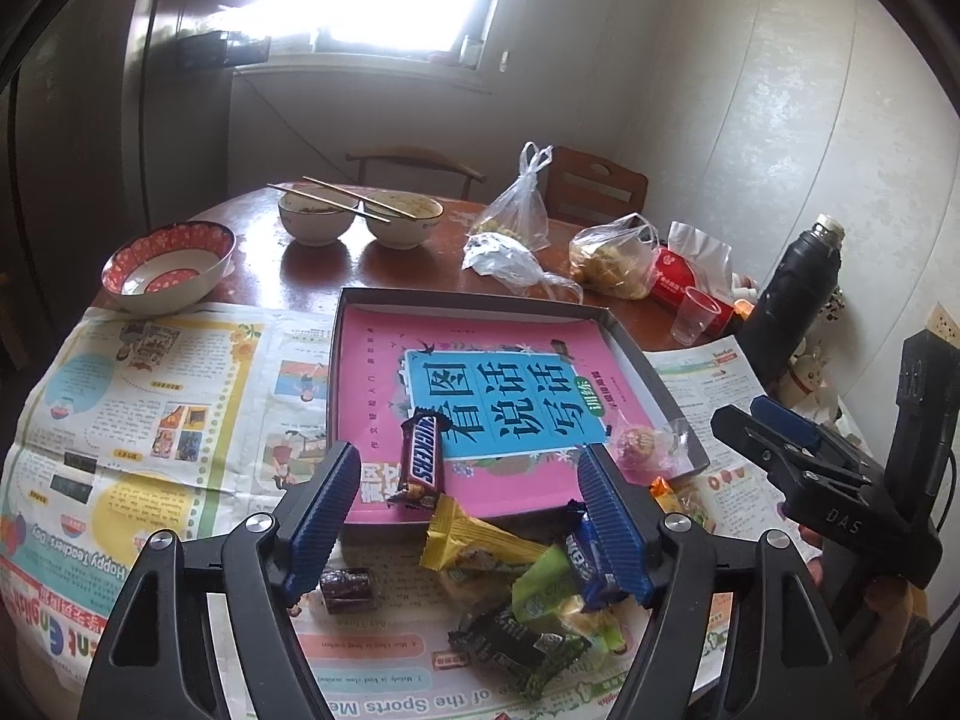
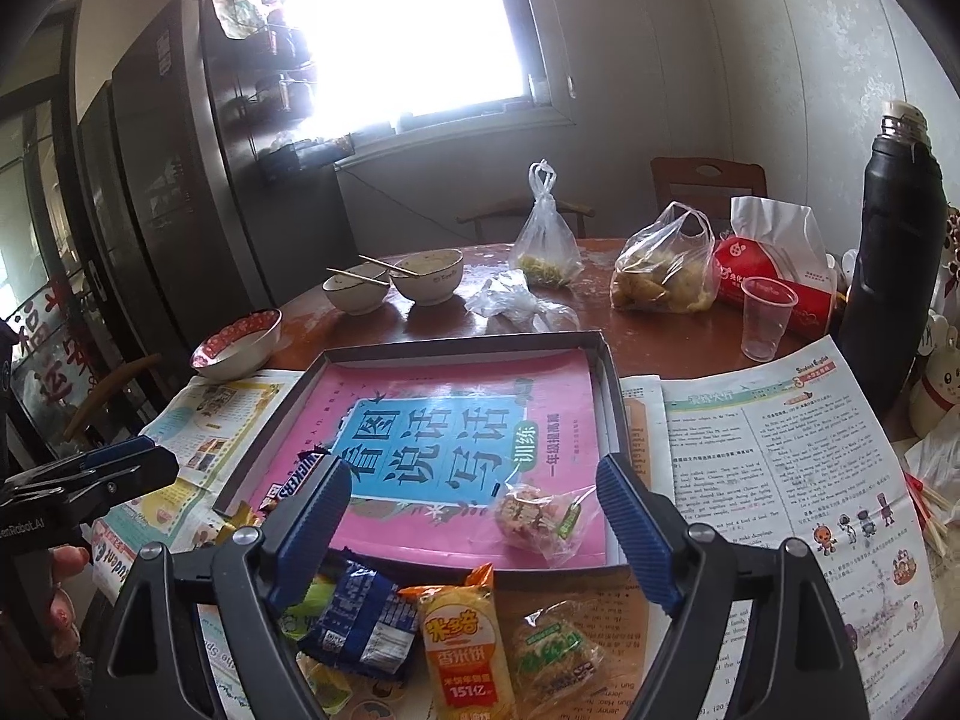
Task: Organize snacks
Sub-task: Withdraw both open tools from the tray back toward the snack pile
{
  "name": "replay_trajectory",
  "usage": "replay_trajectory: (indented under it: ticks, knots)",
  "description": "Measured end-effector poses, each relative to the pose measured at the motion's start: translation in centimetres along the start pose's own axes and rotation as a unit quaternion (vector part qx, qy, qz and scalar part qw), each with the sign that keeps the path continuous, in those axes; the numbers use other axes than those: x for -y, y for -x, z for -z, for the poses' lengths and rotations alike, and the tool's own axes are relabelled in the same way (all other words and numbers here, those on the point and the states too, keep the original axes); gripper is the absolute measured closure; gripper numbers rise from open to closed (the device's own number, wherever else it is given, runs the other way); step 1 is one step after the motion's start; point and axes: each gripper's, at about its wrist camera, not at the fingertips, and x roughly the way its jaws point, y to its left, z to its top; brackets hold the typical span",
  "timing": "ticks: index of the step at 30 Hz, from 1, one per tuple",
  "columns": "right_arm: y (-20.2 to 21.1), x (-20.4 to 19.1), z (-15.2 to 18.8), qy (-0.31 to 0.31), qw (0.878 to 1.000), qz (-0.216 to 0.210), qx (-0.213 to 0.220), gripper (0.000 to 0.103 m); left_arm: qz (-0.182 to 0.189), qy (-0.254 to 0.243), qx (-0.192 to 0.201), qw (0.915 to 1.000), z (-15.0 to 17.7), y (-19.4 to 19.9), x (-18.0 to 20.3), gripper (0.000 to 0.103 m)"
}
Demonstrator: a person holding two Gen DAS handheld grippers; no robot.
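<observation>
Left gripper point(image 1: 468, 504) angled down over the tray's point(image 1: 678, 402) near edge, jaws apart, empty, above the snack pile point(image 1: 510, 588). Right gripper point(image 2: 474, 516) likewise tilted down beside it, jaws spread, gripping nothing. Snickers point(image 1: 422, 461) and a clear-wrapped sweet point(image 2: 534, 519) lying in the tray; other snacks on newspaper point(image 1: 150, 408) just before it.

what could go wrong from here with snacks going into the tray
The Snickers bar straddles the near wall of the tray, so a nudge could tip it back out. The loose pile, like the yellow wrapper, overlaps, so open jaws may catch two at once. The plastic cup beyond the tray could be knocked over.
</observation>
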Motion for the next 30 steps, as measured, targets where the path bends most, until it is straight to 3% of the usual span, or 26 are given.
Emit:
replay_trajectory:
  ticks: [30]
  knots:
    - [2.1,-1.6,1.0,0.021,1.000,0.001,-0.001,0.019,-0.002,-0.017,-0.033,0.9993,2.4,1.4,-0.3,0.025]
